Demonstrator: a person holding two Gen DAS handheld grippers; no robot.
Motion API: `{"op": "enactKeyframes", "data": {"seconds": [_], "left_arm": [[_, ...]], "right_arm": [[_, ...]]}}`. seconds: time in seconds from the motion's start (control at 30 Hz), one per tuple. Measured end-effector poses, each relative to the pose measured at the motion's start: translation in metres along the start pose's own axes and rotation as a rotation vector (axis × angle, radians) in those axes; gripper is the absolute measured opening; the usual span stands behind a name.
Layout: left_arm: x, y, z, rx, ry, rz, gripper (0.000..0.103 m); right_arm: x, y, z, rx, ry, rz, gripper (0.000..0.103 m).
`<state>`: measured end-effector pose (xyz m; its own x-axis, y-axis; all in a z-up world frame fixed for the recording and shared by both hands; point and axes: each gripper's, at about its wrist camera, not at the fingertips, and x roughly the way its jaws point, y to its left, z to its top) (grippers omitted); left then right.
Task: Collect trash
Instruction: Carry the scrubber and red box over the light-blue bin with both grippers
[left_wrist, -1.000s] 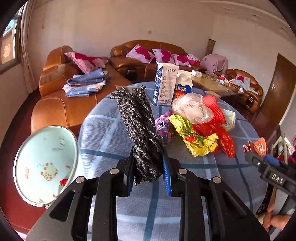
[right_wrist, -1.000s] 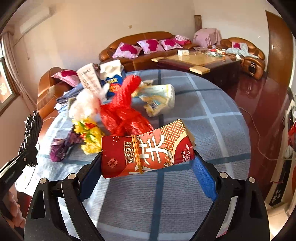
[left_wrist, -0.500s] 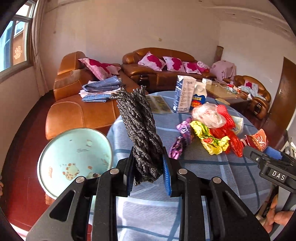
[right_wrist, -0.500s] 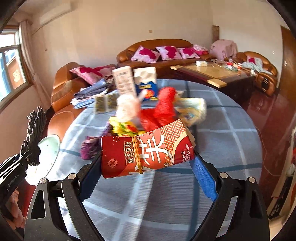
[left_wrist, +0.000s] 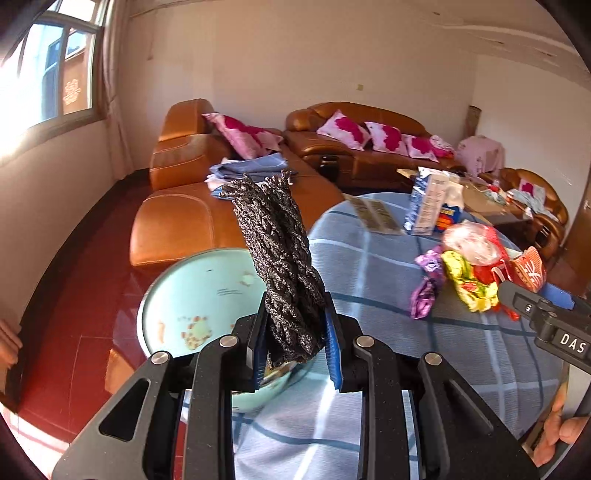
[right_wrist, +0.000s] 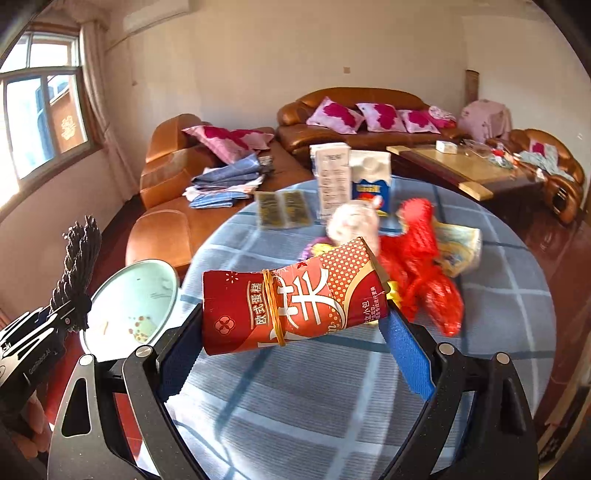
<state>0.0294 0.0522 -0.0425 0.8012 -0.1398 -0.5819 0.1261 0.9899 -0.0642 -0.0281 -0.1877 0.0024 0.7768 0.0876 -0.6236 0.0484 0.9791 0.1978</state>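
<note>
My left gripper (left_wrist: 295, 347) is shut on a dark braided bundle (left_wrist: 277, 251) that stands upright, held over the rim of a pale blue bin (left_wrist: 192, 295) beside the table. My right gripper (right_wrist: 291, 343) is shut on a red snack package (right_wrist: 295, 299) with a rubber band, held above the blue checked tablecloth (right_wrist: 332, 406). The bin also shows in the right wrist view (right_wrist: 133, 302), with the left gripper (right_wrist: 55, 321) and bundle beside it. More trash lies on the table: a purple wrapper (left_wrist: 424, 288), a yellow wrapper (left_wrist: 465, 280), a red plastic bag (right_wrist: 424, 273).
Two cartons (right_wrist: 332, 177) and flat packets (right_wrist: 282, 208) stand at the table's far edge. Brown leather sofas (left_wrist: 192, 214) with pink cushions and folded cloth lie behind. A wooden coffee table (right_wrist: 465, 166) is at back right. Red tile floor (left_wrist: 85, 295) surrounds the bin.
Both grippers have swung left with their loads. The left gripper with the braided bundle now hangs over the bin's rim; the bin has come closer to centre in both views.
</note>
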Motion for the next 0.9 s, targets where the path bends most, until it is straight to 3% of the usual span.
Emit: {"op": "enactKeyframes", "data": {"seconds": [0.33,0.9], "left_arm": [[0.002,0.036,-0.003,-0.044,0.017,0.064,0.026],[0.034,0.07,-0.014,-0.076,0.096,0.095,0.026]], "right_arm": [[0.011,0.048,0.008,-0.066,0.0,0.07,0.09],[0.058,0.108,0.017,-0.153,0.05,0.14,0.09]]}}
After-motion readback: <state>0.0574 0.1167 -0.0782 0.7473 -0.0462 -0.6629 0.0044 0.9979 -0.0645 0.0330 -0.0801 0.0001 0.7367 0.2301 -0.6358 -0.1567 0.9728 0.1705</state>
